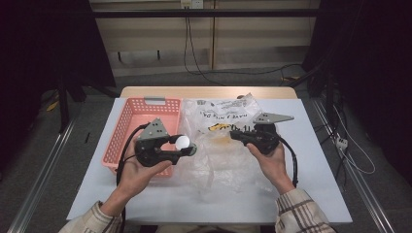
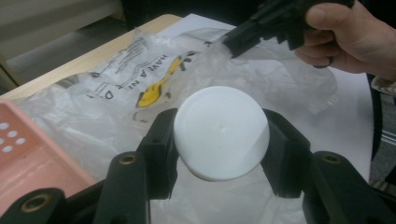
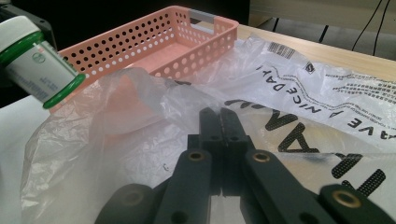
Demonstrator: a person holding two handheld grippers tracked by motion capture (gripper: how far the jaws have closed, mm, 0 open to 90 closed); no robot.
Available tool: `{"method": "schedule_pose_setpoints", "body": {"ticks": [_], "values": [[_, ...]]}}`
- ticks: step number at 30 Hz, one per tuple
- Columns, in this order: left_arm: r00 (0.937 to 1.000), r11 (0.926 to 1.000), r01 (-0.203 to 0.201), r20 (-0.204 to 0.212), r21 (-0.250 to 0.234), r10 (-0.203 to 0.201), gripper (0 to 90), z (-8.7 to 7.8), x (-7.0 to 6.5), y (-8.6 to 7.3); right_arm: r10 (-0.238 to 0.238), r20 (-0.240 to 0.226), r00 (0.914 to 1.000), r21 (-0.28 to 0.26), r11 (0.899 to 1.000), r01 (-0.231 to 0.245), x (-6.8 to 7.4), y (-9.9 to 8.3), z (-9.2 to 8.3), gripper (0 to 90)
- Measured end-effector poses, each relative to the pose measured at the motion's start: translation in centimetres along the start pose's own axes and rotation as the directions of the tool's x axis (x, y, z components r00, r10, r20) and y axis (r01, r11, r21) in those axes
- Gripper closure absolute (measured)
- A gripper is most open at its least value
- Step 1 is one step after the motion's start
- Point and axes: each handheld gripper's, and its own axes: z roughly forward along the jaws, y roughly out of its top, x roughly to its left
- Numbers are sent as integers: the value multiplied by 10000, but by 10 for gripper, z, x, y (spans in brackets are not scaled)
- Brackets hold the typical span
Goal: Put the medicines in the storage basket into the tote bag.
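Note:
A small white bottle with green bands and a white cap is clamped between the jaws of my left gripper, which is held just above the bag's left edge. In the right gripper view the bottle hangs at the upper left. A thin clear plastic bag with black print and a yellow mark lies crumpled on the white table cover. My right gripper has its jaws pressed together on a fold of the bag, lifting the film slightly.
A pink perforated basket with a grey handle stands left of the bag, partly under my left hand; its inside looks empty. Bare wood of the table shows at the far edge. Cables run along the floor behind and to the right.

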Motion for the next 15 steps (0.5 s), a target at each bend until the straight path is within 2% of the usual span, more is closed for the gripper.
{"method": "schedule_pose_setpoints", "body": {"ticks": [6, 15], "values": [[9990, 9998, -211, 403, -65, 214, 511, 9, -17, 7, -47, 14, 10000, -35, 10000, 47, 3, 1, -2, 900], [9946, 9976, -673, 805, 179, 657, 511, 26, -44, 14, -119, -62, 9999, -49, 9999, 119, 5, 1, -3, 900]]}}
